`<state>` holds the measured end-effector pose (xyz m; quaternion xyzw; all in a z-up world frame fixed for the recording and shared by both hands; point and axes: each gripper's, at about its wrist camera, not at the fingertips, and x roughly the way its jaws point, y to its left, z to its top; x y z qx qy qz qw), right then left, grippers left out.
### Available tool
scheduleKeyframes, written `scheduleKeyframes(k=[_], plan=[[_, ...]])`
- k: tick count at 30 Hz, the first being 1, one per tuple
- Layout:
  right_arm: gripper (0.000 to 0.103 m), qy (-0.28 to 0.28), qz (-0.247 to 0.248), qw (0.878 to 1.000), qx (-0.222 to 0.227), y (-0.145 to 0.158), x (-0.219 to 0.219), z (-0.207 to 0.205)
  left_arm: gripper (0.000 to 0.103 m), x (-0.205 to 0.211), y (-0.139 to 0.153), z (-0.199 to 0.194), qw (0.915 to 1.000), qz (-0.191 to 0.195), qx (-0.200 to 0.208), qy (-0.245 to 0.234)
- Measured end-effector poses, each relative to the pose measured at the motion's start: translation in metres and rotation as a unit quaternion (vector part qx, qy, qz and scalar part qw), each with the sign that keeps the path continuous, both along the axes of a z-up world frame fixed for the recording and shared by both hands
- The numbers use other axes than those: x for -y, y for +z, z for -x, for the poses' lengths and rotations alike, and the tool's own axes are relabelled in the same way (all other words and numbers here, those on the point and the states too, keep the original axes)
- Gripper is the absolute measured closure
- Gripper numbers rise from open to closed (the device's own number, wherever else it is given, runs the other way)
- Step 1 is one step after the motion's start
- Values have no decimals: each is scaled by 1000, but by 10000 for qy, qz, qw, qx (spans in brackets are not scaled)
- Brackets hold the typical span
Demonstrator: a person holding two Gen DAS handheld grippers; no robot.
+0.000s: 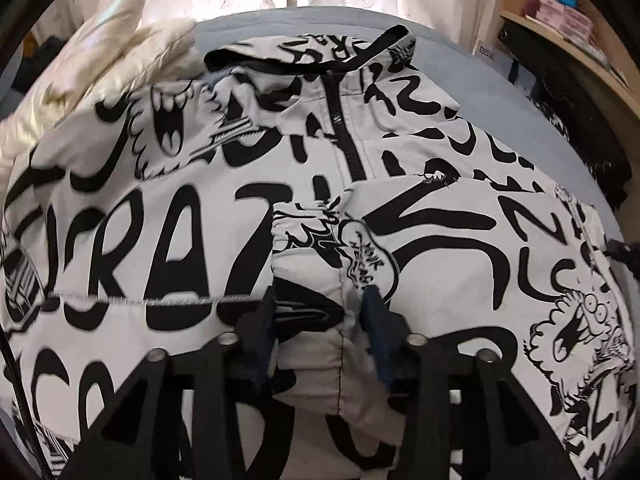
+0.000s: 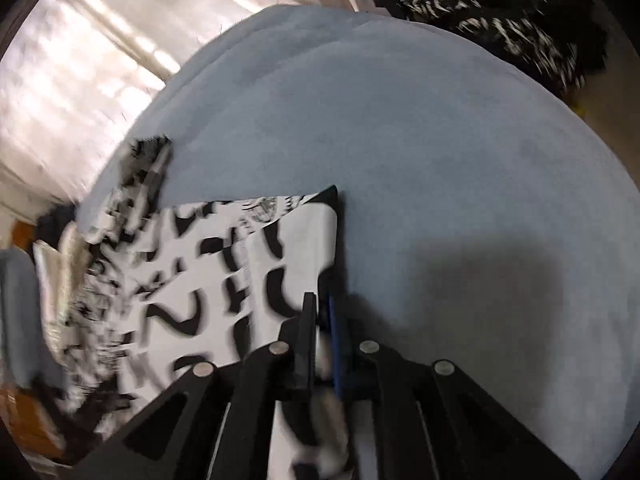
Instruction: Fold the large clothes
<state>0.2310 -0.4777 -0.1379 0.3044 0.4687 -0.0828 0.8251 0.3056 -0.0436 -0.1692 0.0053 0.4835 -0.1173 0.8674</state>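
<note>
Left wrist view: white zip-front jacket with black graffiti lettering (image 1: 200, 208), spread on the pale blue bed cover (image 1: 492, 92), long axis running from near hem to far collar, black zip (image 1: 352, 148) pointing away. Left gripper (image 1: 320, 312) is clenched on a bunched cuff fold; right gripper (image 2: 320, 316), nearly closed, is pinching the jacket's side edge. Risk: the slippery bunch may slide from the left pads, or uneven pulls may skew the fold, dragging fabric towards the cream padded garment (image 1: 100, 52)

Both wrist views look steeply down, close over printed jacket (image 1: 200, 208) on blue bedspread (image 2: 400, 140), shared.
</note>
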Motion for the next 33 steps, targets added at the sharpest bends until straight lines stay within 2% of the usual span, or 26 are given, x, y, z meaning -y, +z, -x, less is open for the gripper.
scheduleKeyframes(k=[3,4,5,9,13,15,17,19,21,23,25,27,29,30,31,33], plan=[[69,25,-40,9997,253,24,-12,43,58,-8,0,6,9999,111,-86,-9],[57,26,55,9995,308,30,-19,63,57,-10,1,10,9999,107,-63,-39],[52,68,147,9993,350,33,-26,78,57,-11,1,14,9999,94,-45,-69],[51,321,250,9992,39,20,-50,105,57,-11,0,22,9999,113,-43,-53],[51,359,-209,9989,-220,-13,-56,101,57,-8,0,25,9996,227,-150,87],[70,523,106,9982,-283,-16,-67,99,59,-5,4,28,9998,122,-122,59],[79,586,583,9962,-277,-7,-76,101,61,-2,12,37,9999,128,4,-62],[80,591,970,9935,-109,3,-80,108,61,-1,15,43,9998,56,79,-189],[80,598,1058,9922,-276,-9,-80,105,60,0,7,46,9996,-131,-40,-244],[76,613,1057,9914,-476,-22,-82,101,59,-4,2,46,9996,-124,-138,-221],[68,509,1013,9925,-466,-12,-81,104,57,-10,8,47,9997,-56,-156,-180],[66,425,1004,9933,-373,1,-82,109,52,-15,19,49,9997,-77,-102,-192],[65,371,1232,9915,-172,23,-86,118,36,-18,34,55,9995,-172,108,-260],[65,396,1307,9906,-49,32,-90,122,32,-20,41,60,9989,-223,274,-302],[65,438,1310,9904,63,41,-94,124,28,-21,48,65,9980,-301,450,-316],[65,570,1252,9902,247,52,-104,124,28,-22,59,72,9966,-347,648,-380]])
